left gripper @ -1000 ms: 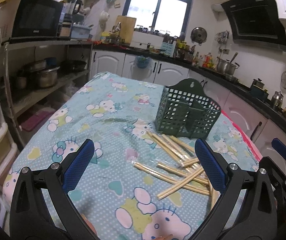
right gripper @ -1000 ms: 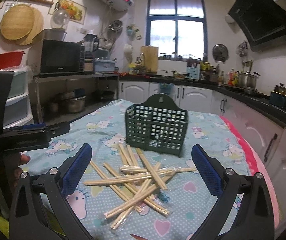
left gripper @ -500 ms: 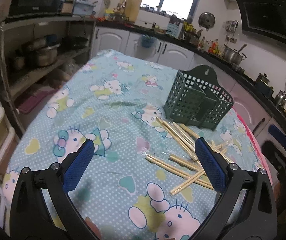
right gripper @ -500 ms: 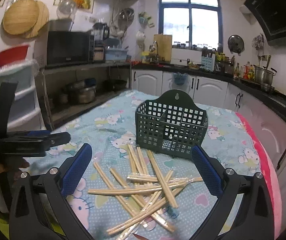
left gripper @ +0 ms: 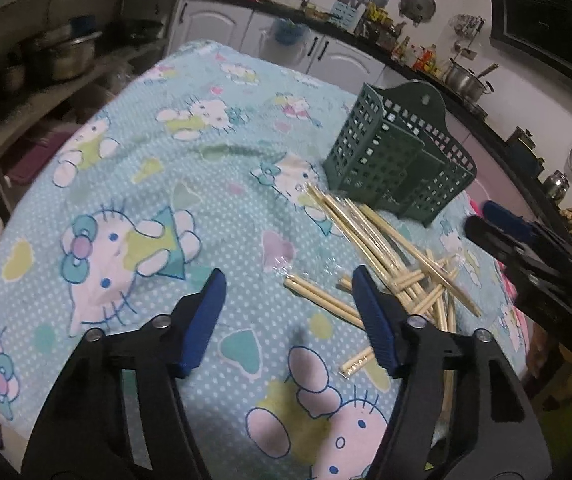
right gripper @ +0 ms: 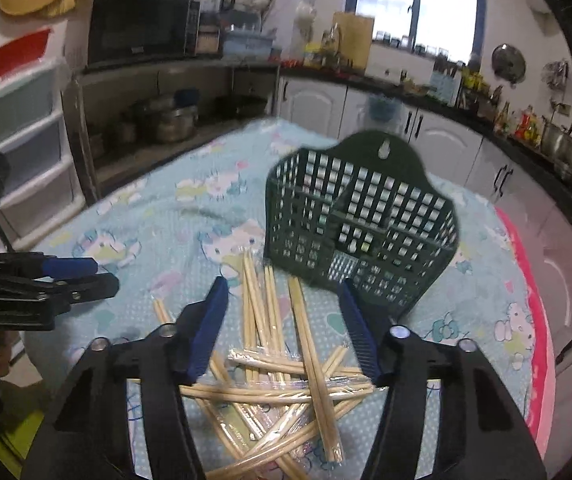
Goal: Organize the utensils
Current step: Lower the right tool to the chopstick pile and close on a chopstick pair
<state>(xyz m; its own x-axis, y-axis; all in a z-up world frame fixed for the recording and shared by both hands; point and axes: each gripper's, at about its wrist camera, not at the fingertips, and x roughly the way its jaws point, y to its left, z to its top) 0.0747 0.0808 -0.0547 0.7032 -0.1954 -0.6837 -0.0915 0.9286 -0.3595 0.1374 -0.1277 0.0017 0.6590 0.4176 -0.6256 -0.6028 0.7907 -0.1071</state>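
Tongs on the left (left gripper: 286,304) now narrower than a second ago, closing on nothing; chopsticks (left gripper: 386,256) lie just right of them. Right tongs (right gripper: 281,304), now nearer, close over the pile unpinched; green basket (right gripper: 362,220) stands beyond. Pickup is imminent.

Chopsticks (right gripper: 281,364) lie heaped before the basket (right gripper: 360,224) on the table (left gripper: 157,184) (some crossing).
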